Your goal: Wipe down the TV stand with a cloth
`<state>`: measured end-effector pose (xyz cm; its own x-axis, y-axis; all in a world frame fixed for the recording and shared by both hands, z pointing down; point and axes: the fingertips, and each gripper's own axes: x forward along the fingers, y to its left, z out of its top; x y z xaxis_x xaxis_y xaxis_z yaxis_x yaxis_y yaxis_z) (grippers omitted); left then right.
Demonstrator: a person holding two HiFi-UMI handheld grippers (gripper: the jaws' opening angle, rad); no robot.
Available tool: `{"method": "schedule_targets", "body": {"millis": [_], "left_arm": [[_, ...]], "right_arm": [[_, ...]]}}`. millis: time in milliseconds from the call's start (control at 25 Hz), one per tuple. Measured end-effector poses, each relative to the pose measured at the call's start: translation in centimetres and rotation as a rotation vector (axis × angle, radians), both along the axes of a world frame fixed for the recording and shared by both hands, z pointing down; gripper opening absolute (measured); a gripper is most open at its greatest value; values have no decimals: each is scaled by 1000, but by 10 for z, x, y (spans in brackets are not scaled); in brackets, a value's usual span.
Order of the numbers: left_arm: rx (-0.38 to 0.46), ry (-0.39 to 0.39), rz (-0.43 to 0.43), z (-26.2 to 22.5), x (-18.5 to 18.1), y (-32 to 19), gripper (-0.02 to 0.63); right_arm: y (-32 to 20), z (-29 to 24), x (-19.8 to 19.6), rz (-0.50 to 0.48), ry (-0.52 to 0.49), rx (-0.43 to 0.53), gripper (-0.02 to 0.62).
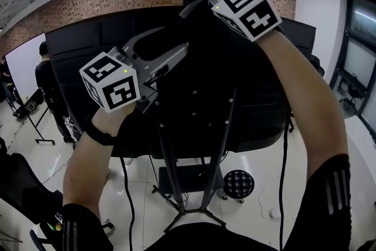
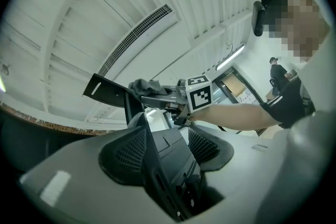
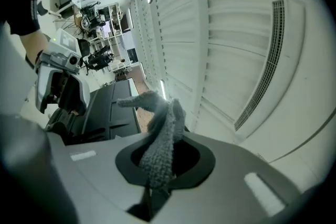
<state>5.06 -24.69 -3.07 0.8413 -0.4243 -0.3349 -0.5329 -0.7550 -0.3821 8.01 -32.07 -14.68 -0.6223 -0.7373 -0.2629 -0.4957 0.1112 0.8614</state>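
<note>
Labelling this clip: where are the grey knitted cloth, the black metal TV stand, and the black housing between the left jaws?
Grey knitted cloth (image 3: pixel 160 144): right gripper view, bunched middle.
Black metal TV stand (image 1: pixel 188 178): head view, low shelf.
Black housing (image 2: pixel 171 160): left gripper view, top face.

Grey knitted cloth (image 3: pixel 160 134) was pinched in the right gripper (image 3: pixel 167 161), bunched and projecting past the tips. Black stand (image 1: pixel 166 167), upright on splayed legs, stood below both grippers. Its panel (image 1: pixel 247 97) sat between the jaws of the left gripper (image 2: pixel 168 152).
</note>
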Motion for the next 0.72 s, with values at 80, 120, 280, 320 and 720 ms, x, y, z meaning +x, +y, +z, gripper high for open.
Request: {"method": "schedule_targets", "body": {"millis": [80,120,280,320,720], "left_arm": [[-6,-4,2,-5,3,-3,275],[-9,-4,4,-8,5,-4,276],[-16,-10,19,4,5,1,276],[-14,-9,24,10,4,3,276],[-72,0,58,33,15,5,276]], "right_arm": [[-9,-10,1,26,4,-6,25],[-13,-13,1,34,10,-12,25],[-15,6,-3,73,67,8,25],[-14,17,-5,87,96,19,25],[-22,78,-6,136,225,2,25]]}}
